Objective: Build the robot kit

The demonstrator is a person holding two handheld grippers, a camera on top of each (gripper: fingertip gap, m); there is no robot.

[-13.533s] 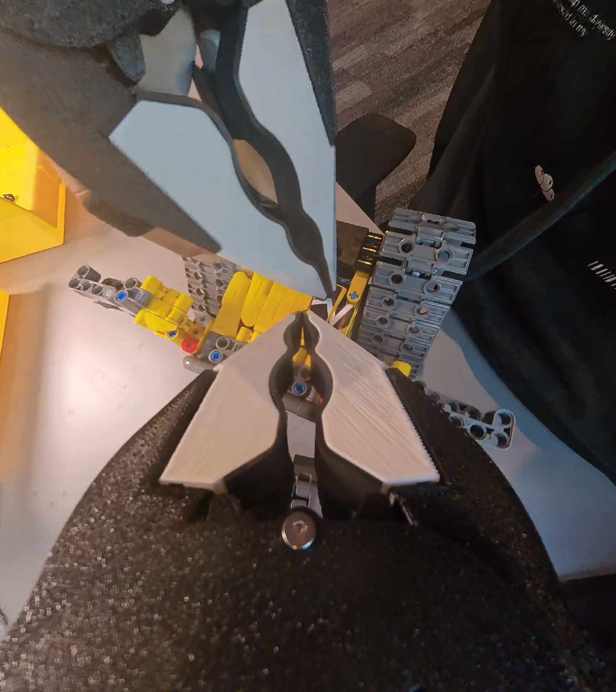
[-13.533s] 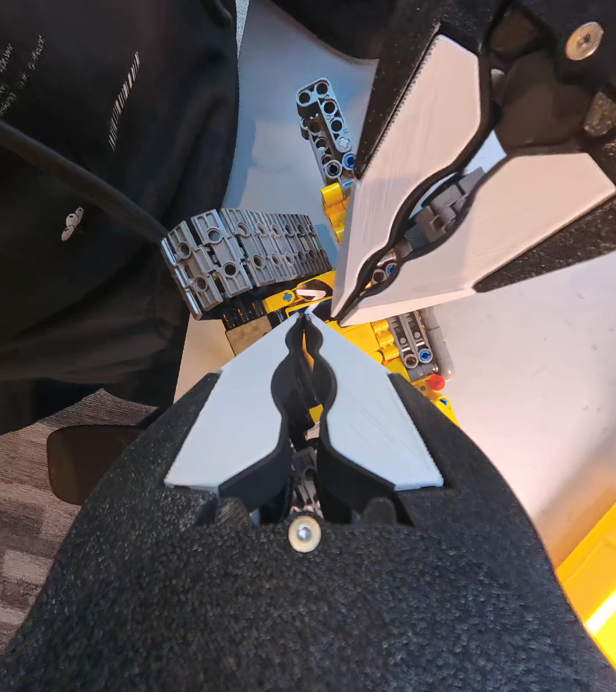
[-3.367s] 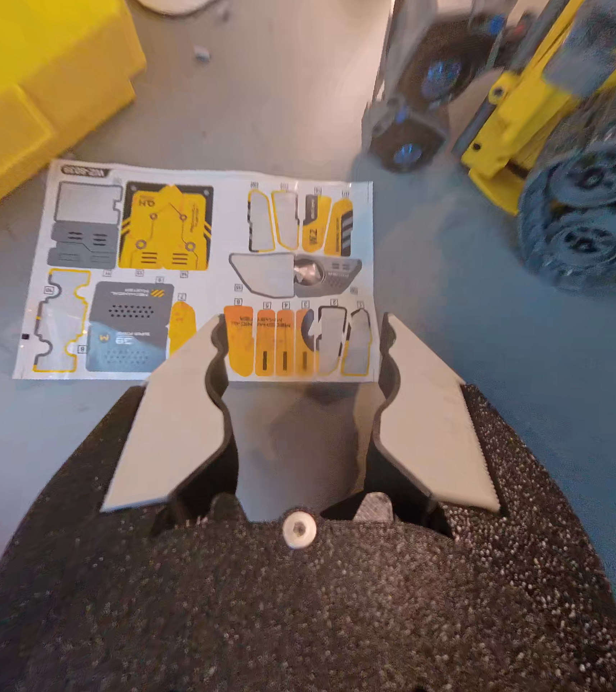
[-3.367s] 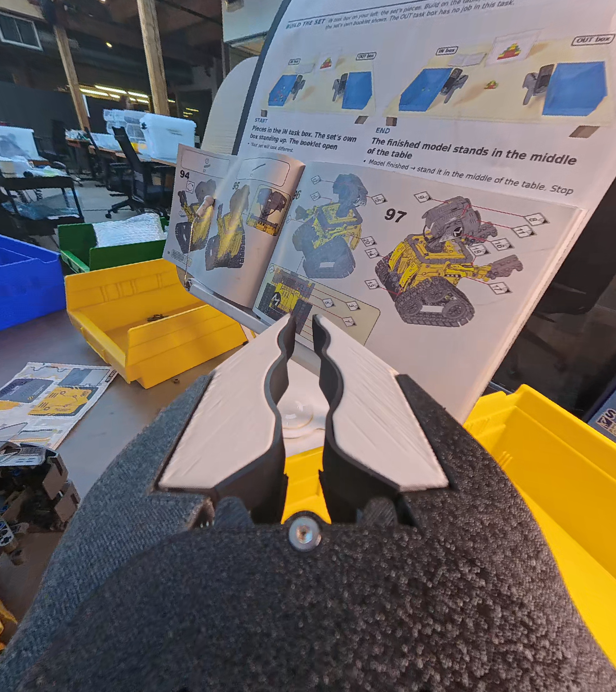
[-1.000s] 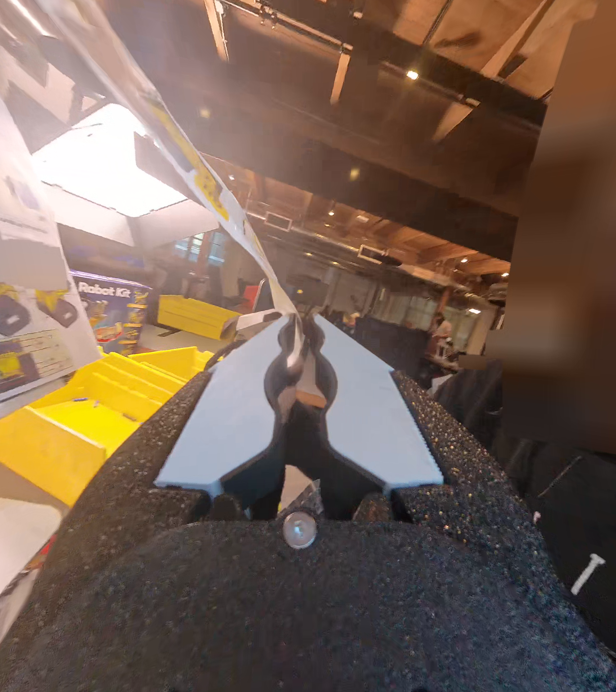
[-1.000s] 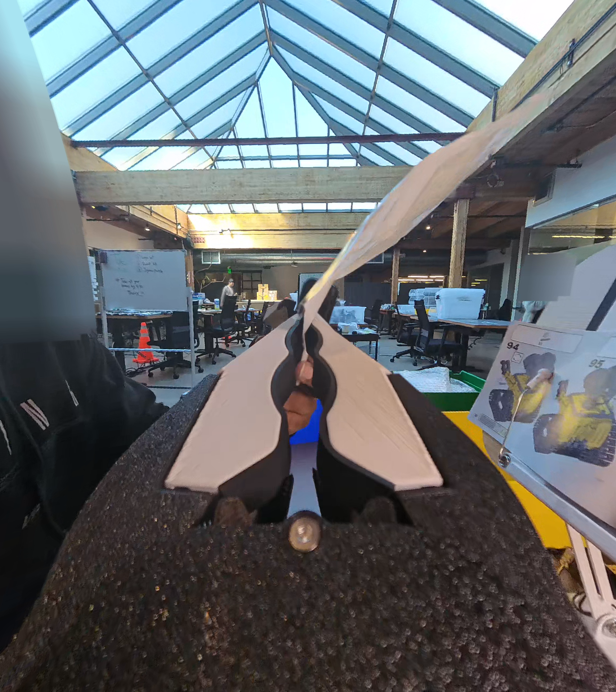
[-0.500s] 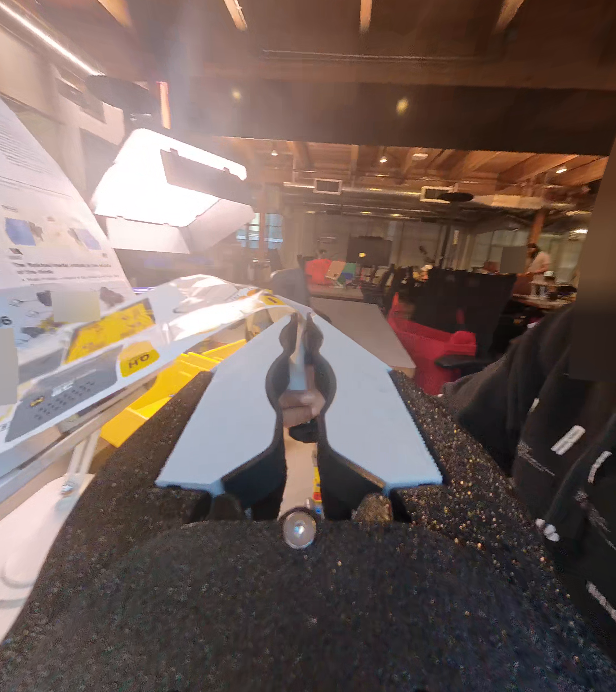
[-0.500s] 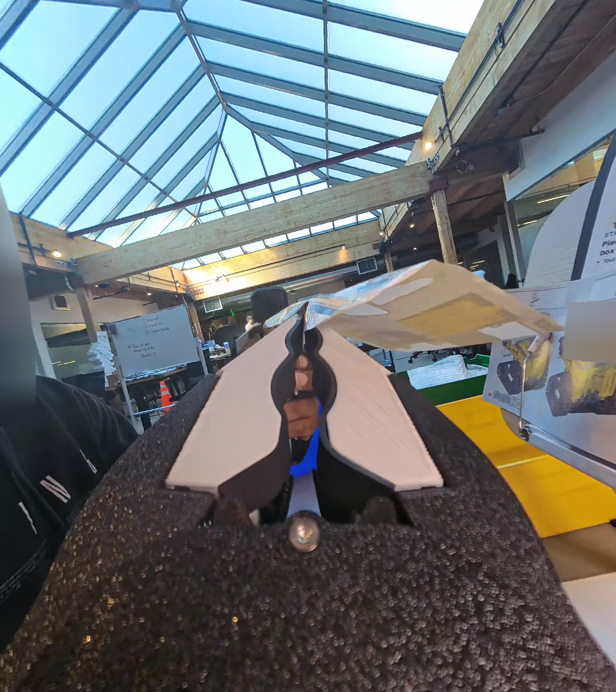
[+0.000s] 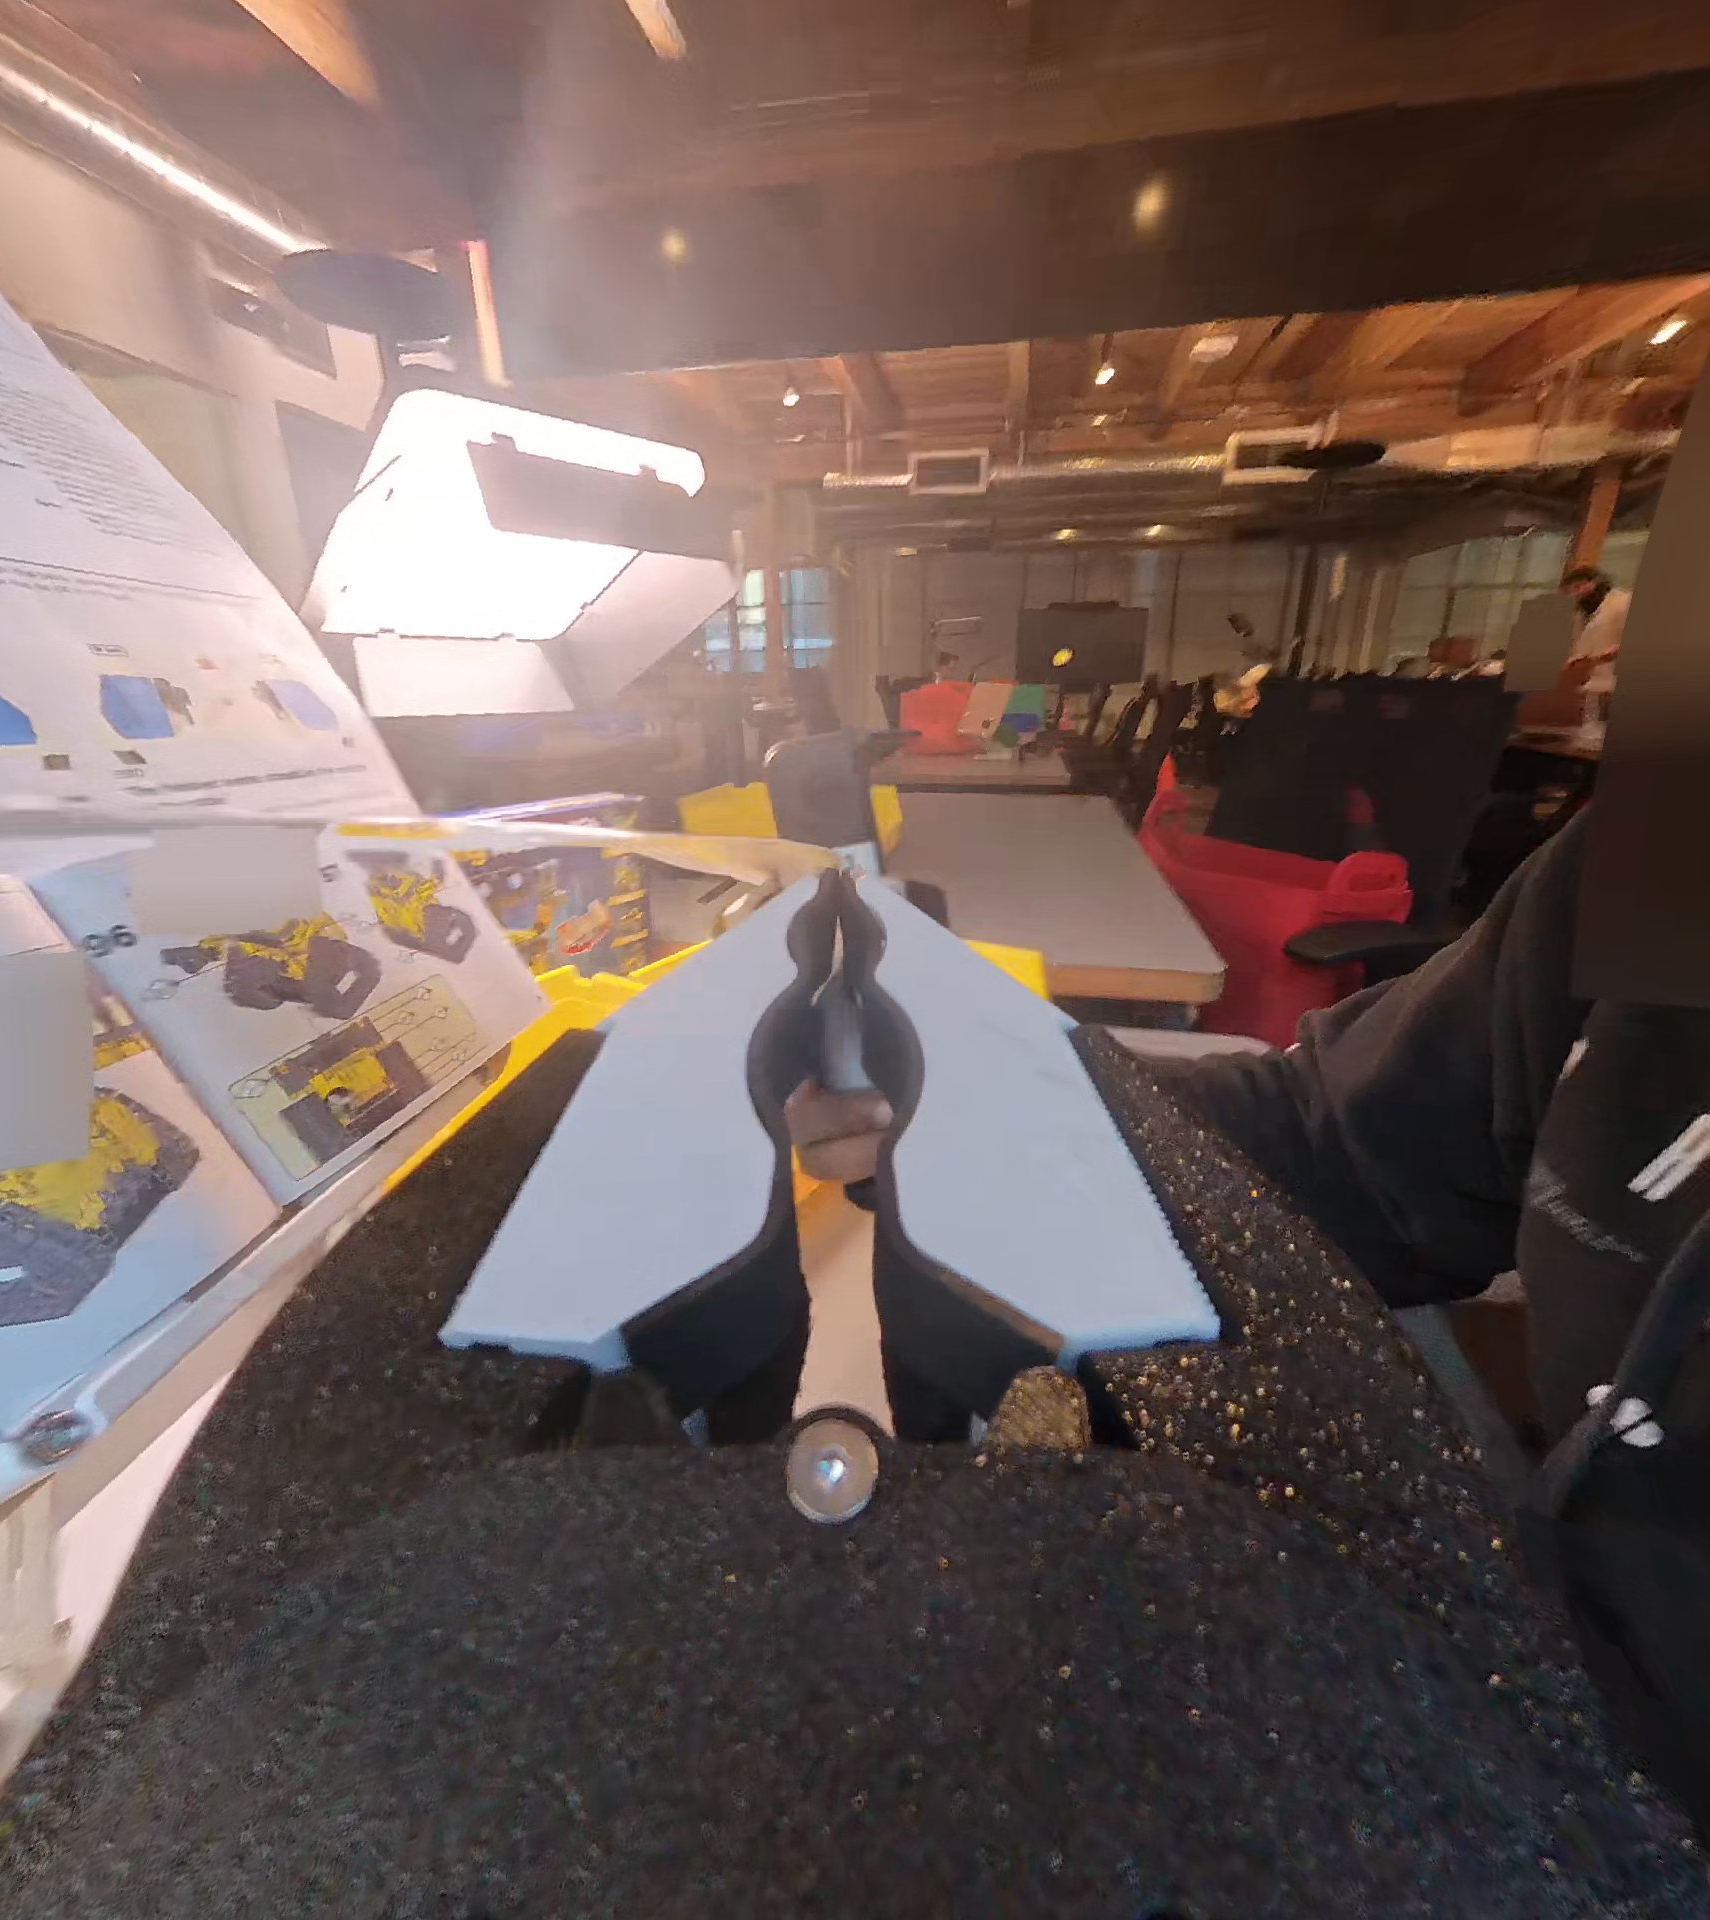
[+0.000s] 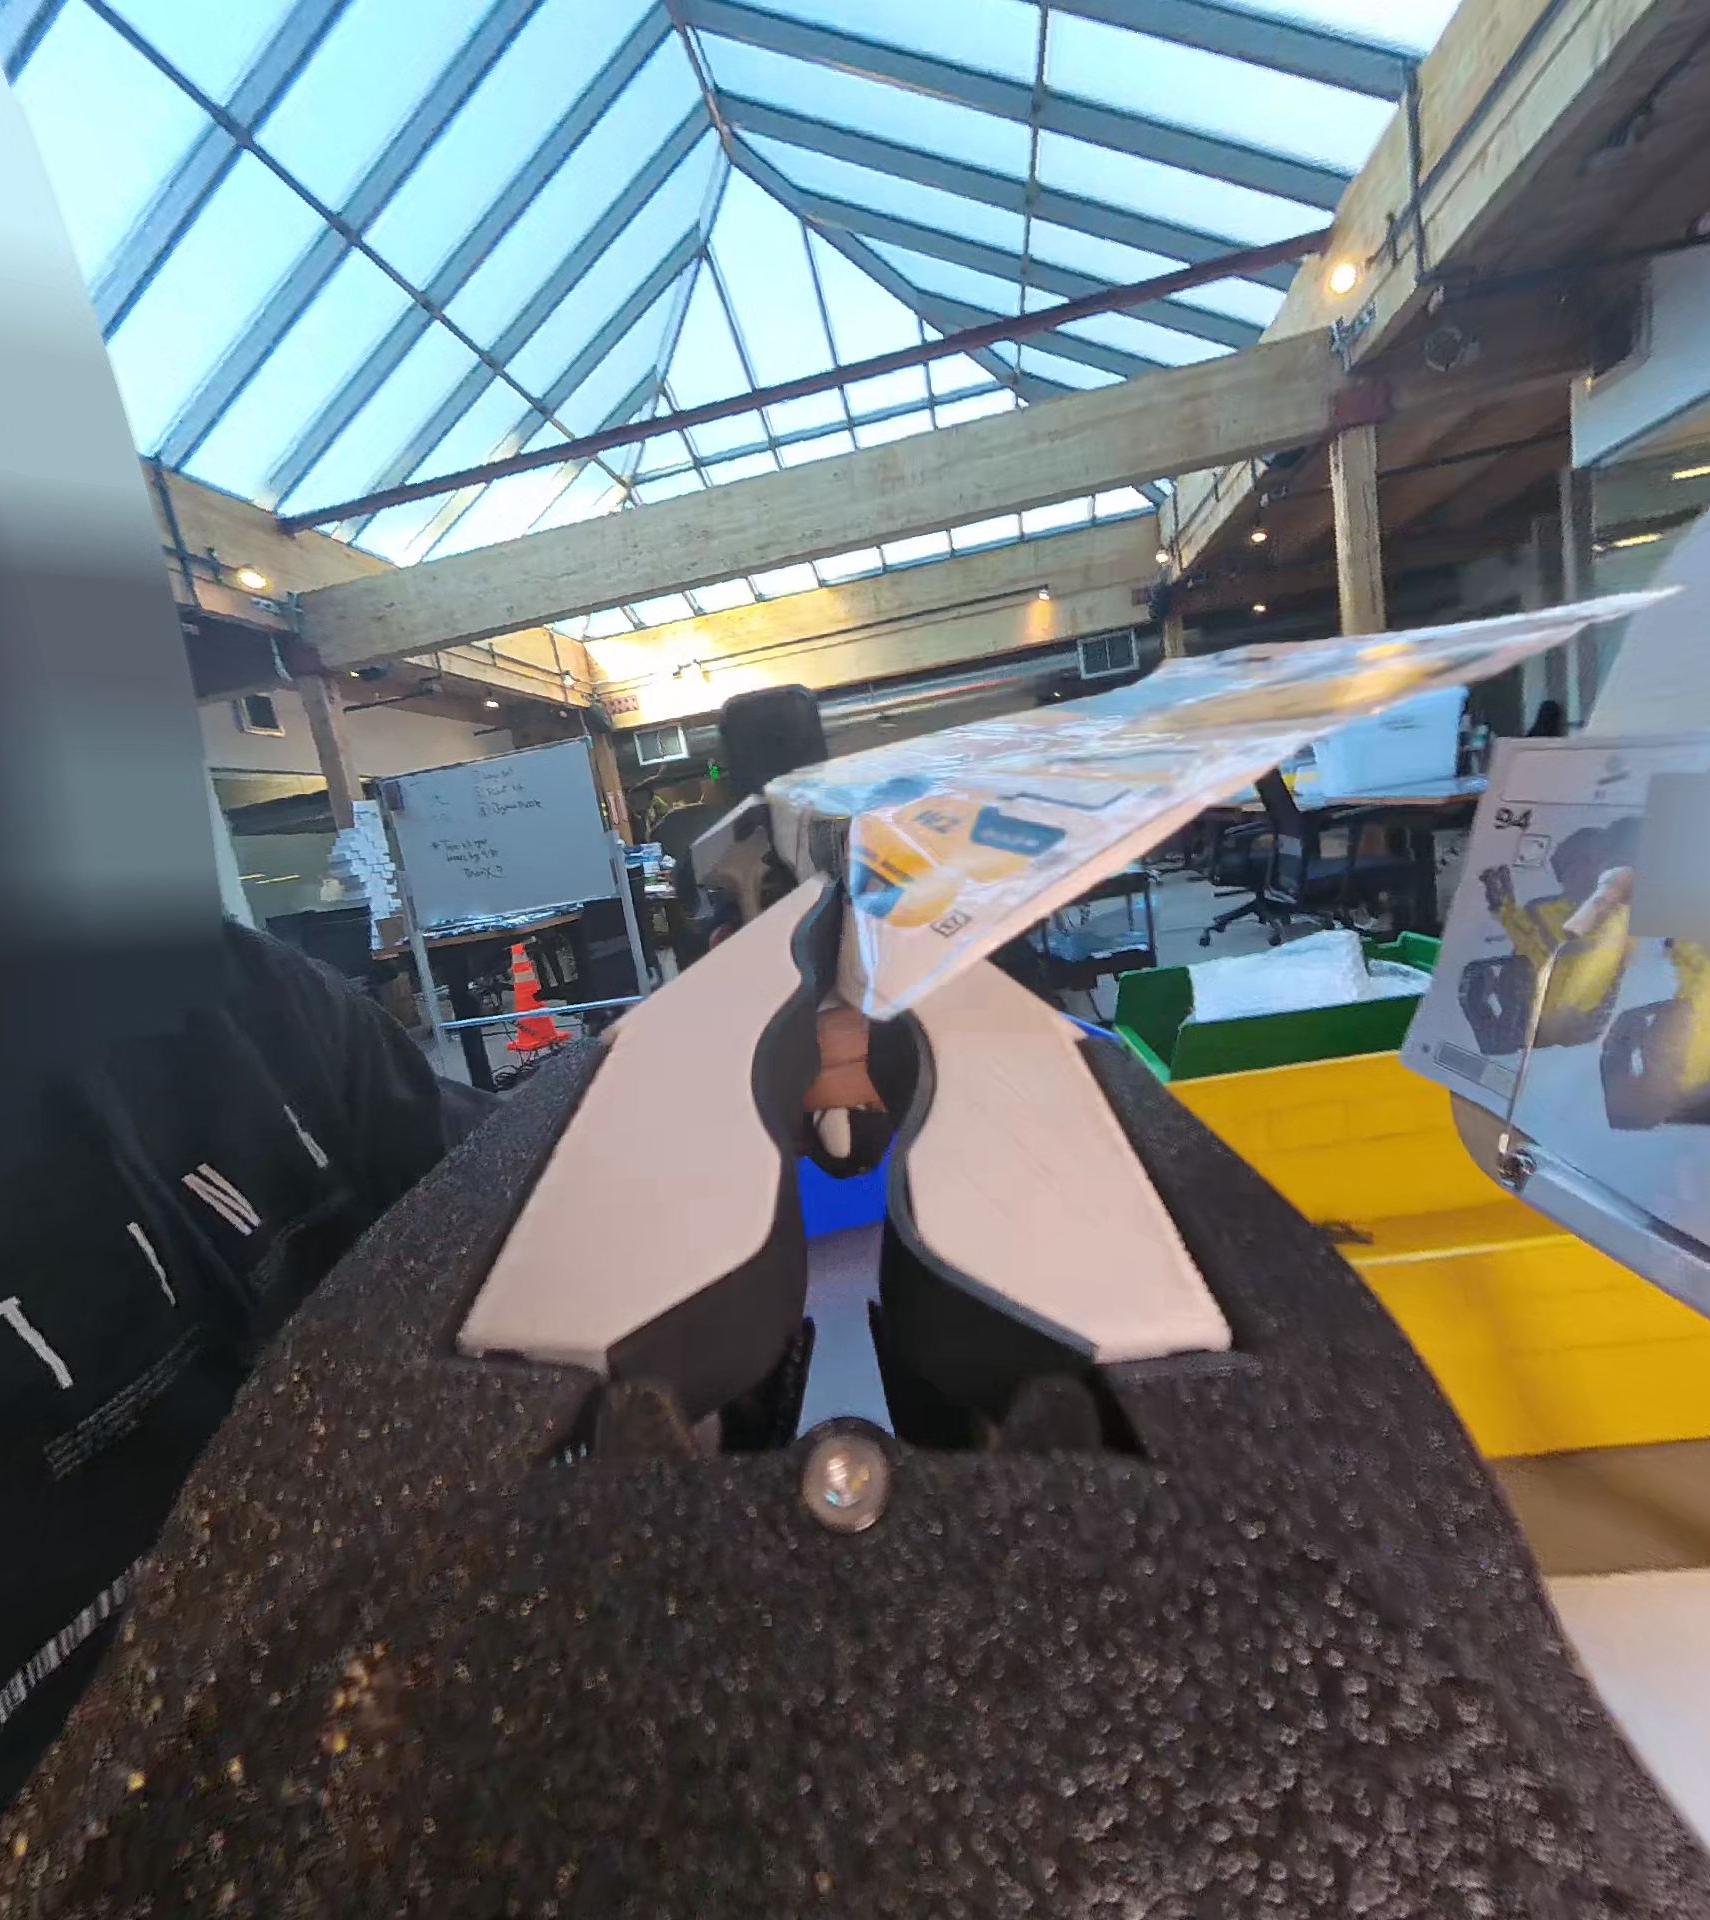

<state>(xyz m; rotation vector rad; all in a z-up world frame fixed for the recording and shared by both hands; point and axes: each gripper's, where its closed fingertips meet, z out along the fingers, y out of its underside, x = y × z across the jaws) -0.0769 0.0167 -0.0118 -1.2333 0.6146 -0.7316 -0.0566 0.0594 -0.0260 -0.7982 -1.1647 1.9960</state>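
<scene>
Both grippers are raised and face each other, each shut on the same glossy sticker sheet with yellow and grey decals. In the right wrist view my right gripper (image 10: 835, 894) pinches the sheet's near corner, and the sticker sheet (image 10: 1142, 769) spreads up and to the right, almost flat. The left gripper's pale fingers (image 10: 731, 847) show just beyond it. In the left wrist view my left gripper (image 9: 835, 883) is closed on the sheet (image 9: 726, 844), seen edge-on running to the left. A hand shows through the gap between the jaws.
An open instruction booklet on a slanted stand (image 9: 259, 997) is at the left, and shows at the right in the right wrist view (image 10: 1609, 987). Yellow bins (image 10: 1402, 1195) and a green bin (image 10: 1277, 1008) sit below. A person's black sleeve (image 9: 1402, 1091) is close by. A bright lamp panel (image 9: 487, 540) hangs behind. Some 6 centimeters of space lies between my two pairs of fingers.
The sticker sheet has swung from steeply tilted to nearly flat between the two grippers. Both grippers stay shut on it and have turned slightly.
</scene>
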